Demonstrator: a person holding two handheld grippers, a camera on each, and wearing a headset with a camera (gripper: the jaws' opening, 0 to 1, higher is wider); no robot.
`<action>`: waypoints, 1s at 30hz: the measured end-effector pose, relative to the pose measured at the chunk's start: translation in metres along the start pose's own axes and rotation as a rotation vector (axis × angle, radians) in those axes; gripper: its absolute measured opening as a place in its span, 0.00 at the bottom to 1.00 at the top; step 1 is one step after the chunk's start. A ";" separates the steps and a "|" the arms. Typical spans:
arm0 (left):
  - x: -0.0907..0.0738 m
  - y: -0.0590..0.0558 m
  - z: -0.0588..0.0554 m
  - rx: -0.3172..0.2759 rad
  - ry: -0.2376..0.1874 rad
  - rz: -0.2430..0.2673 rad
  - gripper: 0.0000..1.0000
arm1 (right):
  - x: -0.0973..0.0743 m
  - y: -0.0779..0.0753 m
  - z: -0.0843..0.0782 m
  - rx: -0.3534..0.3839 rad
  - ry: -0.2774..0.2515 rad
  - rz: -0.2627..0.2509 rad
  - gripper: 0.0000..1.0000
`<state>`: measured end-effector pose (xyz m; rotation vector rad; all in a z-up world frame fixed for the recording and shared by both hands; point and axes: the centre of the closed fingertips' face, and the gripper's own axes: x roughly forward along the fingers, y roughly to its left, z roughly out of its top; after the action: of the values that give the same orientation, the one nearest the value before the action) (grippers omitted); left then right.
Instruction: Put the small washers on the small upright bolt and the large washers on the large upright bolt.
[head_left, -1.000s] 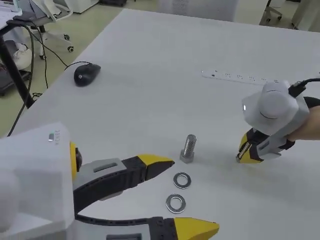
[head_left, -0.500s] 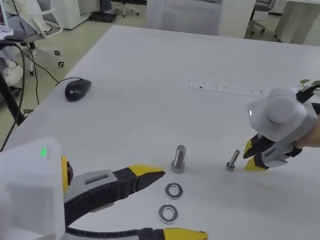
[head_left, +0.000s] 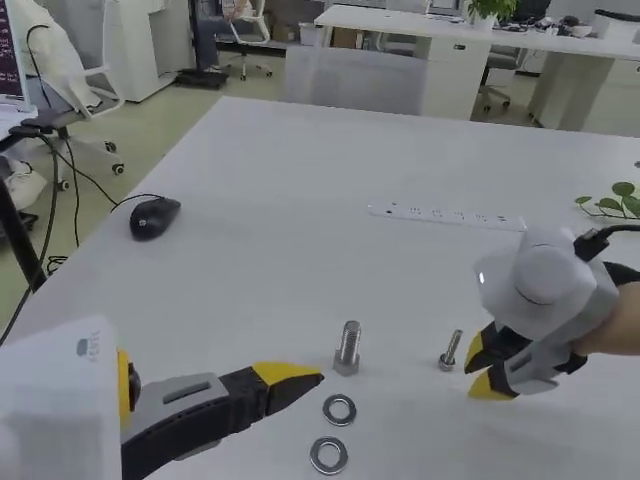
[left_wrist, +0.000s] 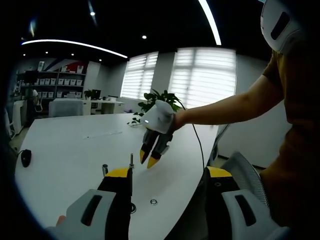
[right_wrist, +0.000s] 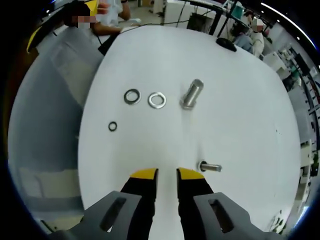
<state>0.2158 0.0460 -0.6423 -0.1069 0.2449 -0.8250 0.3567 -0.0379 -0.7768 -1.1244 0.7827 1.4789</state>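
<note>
The large bolt (head_left: 348, 348) stands upright on the white table (head_left: 300, 200), head down. The small bolt (head_left: 450, 351) stands upright a little to its right. Two large washers (head_left: 339, 409) (head_left: 329, 455) lie flat in front of the large bolt. A small dark washer (right_wrist: 113, 126) lies apart from them. My right gripper (head_left: 478, 376) hovers just right of the small bolt, slightly open and holding nothing; its jaws (right_wrist: 167, 175) sit beside the bolt (right_wrist: 210, 167). My left gripper (left_wrist: 168, 175) is wide open and holds nothing, its upper finger (head_left: 285, 378) left of the washers.
A black mouse (head_left: 154, 217) lies at the table's left side and a white power strip (head_left: 447, 214) lies farther back. Plant leaves (head_left: 610, 203) reach in at the right edge. Office chairs and desks stand beyond the table.
The small bolt came out from under my right gripper and now stands straight, with the gripper drawn slightly back from it. The head camera has tilted up. The washers and large bolt stay put.
</note>
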 end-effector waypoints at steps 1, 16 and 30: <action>-0.002 0.000 0.001 0.001 -0.004 0.004 0.58 | 0.001 0.005 0.002 -0.002 -0.006 0.008 0.16; -0.006 -0.001 -0.003 0.034 0.001 0.014 0.58 | 0.038 0.078 0.037 -0.072 -0.009 0.129 0.16; -0.007 -0.004 -0.003 0.033 0.000 0.022 0.58 | 0.059 0.088 0.046 -0.113 0.028 0.156 0.19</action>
<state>0.2077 0.0484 -0.6434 -0.0729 0.2322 -0.8070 0.2607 0.0061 -0.8246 -1.1928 0.8296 1.6578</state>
